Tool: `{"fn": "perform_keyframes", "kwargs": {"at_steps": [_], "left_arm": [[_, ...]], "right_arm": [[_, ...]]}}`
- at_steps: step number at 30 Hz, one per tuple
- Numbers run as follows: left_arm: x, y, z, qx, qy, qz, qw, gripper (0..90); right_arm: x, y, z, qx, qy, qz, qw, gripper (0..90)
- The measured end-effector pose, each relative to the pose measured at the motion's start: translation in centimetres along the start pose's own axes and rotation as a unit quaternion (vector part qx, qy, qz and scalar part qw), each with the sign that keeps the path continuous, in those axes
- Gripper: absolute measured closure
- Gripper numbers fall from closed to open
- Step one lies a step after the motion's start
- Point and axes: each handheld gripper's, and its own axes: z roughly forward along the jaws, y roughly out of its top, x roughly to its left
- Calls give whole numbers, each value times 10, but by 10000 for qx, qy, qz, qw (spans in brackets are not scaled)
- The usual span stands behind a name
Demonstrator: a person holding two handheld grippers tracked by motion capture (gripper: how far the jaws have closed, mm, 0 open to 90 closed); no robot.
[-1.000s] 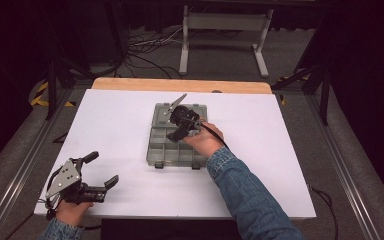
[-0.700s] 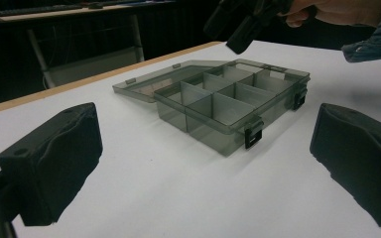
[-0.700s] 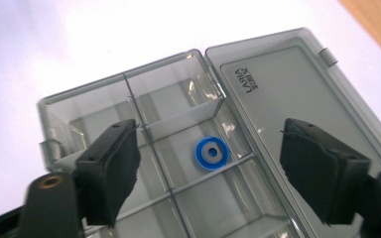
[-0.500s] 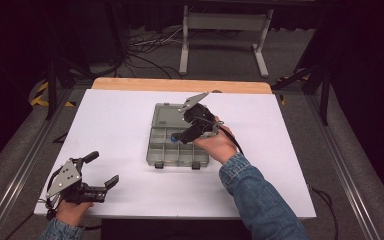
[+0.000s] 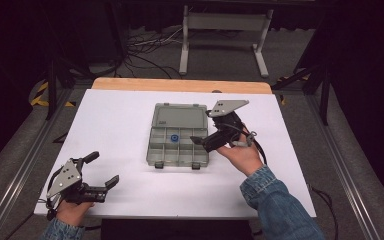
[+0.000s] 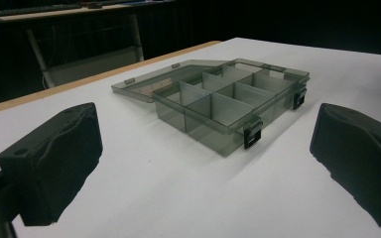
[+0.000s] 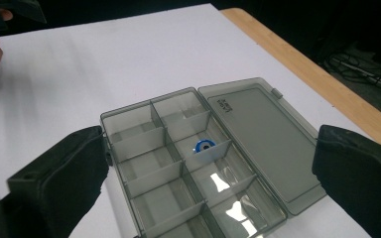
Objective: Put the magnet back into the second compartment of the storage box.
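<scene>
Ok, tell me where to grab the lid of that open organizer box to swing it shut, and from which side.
Take the lid by its free far edge, the one with the small tabs, coming from the table's far side. It lies flat on the table, hinged to the organizer box, so only that outer edge offers a lip to lift. The open right hand-held gripper is nearest.

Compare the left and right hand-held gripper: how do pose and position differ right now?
The left hand-held gripper sits low at the near left corner of the table, far from the organizer box; the right hand-held gripper is raised at the box's right edge, above its compartments. The right's jaws have just been opening, with nothing between them and the small blue part lying below. Both are open and empty.
</scene>
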Motion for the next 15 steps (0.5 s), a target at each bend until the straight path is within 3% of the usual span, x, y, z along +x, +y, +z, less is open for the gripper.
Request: {"fn": "perform_keyframes", "kwargs": {"at_steps": [9, 15], "left_arm": [[-1, 0, 1, 35, -8, -5, 10000, 6], [-1, 0, 1, 35, -12, 1, 10000, 6]], "right_arm": [[2, -35, -41, -768, -131, 93, 9969, 1], [2, -57, -57, -983, -308, 214, 9944, 1]]}}
